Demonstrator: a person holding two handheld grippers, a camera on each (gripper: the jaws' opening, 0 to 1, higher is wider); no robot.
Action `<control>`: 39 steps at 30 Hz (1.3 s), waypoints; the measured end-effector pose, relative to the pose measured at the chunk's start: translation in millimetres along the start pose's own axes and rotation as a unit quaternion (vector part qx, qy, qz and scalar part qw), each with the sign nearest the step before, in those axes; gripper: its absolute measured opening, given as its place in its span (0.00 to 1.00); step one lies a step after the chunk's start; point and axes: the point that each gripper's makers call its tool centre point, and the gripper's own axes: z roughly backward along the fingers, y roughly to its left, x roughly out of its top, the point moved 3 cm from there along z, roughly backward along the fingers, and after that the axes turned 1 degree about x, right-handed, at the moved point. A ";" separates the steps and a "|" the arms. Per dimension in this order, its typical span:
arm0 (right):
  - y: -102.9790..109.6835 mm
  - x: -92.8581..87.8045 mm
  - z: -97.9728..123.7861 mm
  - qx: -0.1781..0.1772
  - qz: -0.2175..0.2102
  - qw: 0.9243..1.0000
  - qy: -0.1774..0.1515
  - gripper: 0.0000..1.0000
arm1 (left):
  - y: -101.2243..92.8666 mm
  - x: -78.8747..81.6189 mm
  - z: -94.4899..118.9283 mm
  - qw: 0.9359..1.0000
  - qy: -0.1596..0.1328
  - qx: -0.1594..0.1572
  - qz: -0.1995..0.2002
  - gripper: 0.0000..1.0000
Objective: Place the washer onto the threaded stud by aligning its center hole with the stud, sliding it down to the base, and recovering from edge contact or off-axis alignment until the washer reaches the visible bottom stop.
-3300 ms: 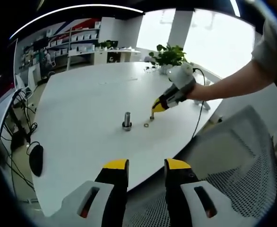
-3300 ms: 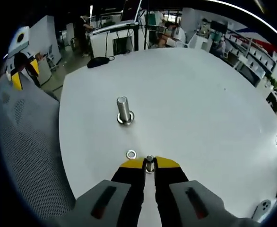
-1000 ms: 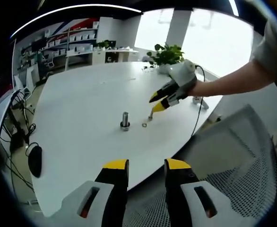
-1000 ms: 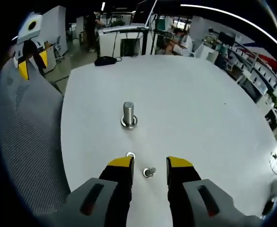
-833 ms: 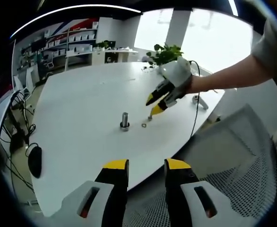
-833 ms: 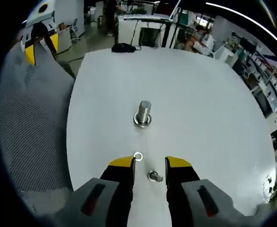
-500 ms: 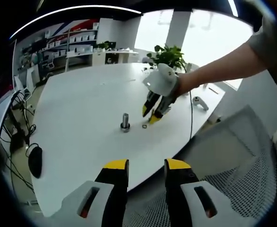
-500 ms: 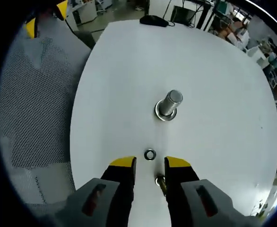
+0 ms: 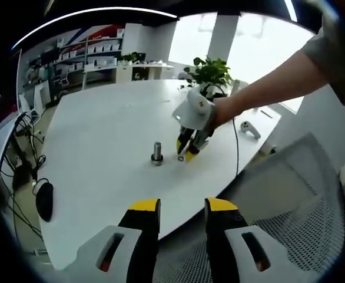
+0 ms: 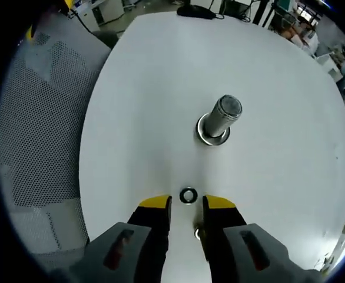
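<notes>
Steel and thin, the washer (image 10: 188, 195) lies flat on the slick white worktop (image 10: 278, 88), just short of the threaded stud (image 10: 224, 116). Light, rigid and slippery, I judge; pinch opposite rim edges. The right tool (image 10: 186, 204) hangs open above it; the left tool (image 9: 181, 206) is open, empty.

Bright even daylight, blown-out window glare, fisheye-bent edges, soft shadows
</notes>
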 end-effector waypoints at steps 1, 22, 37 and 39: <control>1.1 -0.2 -0.8 0.002 0.002 1.000 0.004 0.24 | 0.2 0.4 0.1 1.000 -0.001 0.000 0.001 0.28; -3.9 3.9 -0.9 0.013 0.034 0.999 0.033 0.16 | 0.0 0.4 0.1 1.000 -0.002 0.000 0.002 0.28; -2.7 4.7 -1.6 -0.008 0.009 0.997 0.075 0.13 | -0.3 -0.1 -0.4 1.000 0.001 -0.002 0.000 0.28; -3.9 3.4 -0.7 -0.003 0.006 0.998 0.058 0.13 | -0.3 0.3 -0.1 1.000 -0.001 -0.001 0.001 0.28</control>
